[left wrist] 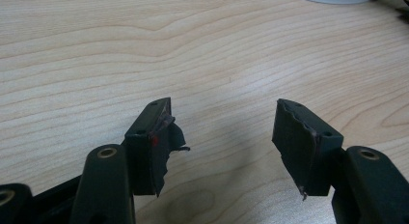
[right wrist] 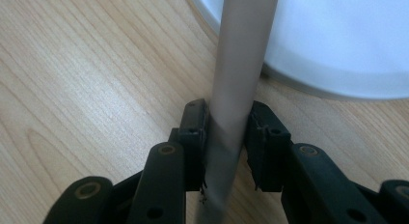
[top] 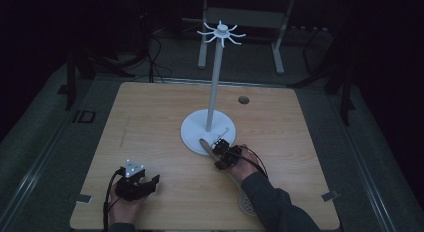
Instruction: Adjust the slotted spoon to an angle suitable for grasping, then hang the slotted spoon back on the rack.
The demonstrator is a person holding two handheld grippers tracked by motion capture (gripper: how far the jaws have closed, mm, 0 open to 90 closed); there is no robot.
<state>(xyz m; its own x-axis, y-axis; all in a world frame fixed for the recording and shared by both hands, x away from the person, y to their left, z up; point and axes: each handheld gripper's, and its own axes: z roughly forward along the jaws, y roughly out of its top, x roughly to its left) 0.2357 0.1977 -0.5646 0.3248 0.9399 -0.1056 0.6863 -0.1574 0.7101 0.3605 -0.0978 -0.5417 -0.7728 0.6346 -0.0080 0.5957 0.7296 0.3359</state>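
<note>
The right claw point(right wrist: 226, 137) is clamped on a grey utensil handle point(right wrist: 236, 84) whose long axis runs from the claw toward the white stand base point(top: 192, 134) just ahead, while the left claw point(left wrist: 224, 142) gapes empty, well apart.

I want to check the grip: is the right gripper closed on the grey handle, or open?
Closed on it. In the right gripper view both fingers press against the sides of the grey handle, with no gap.
</note>
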